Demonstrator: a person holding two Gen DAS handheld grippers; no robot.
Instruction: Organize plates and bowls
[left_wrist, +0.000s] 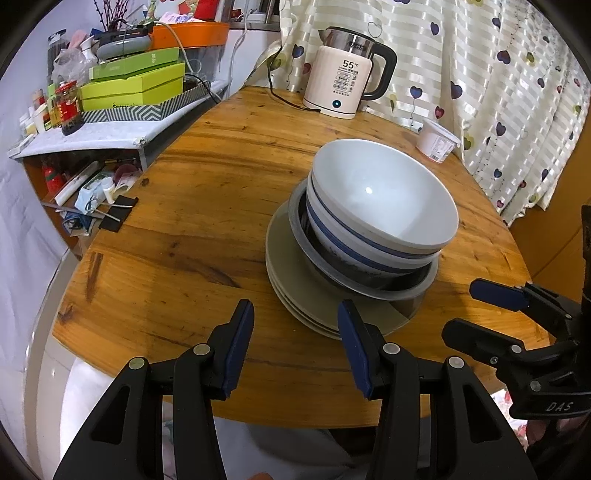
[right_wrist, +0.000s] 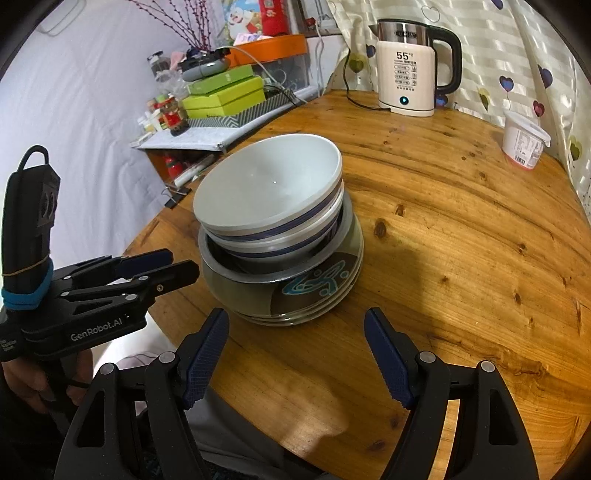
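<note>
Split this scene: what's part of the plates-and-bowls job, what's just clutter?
Job:
white bowls, nested on top
metal basin under them
plate stack at the bottom
left gripper and right gripper, both open

Clutter:
kettle
plastic tub
green boxes

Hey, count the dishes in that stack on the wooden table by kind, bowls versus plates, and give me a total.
White bowls with blue band: 2 showing
Metal bowl under them: 1
Plates at the bottom: about 3, going by the rim edges
Total: about 6 dishes
</note>
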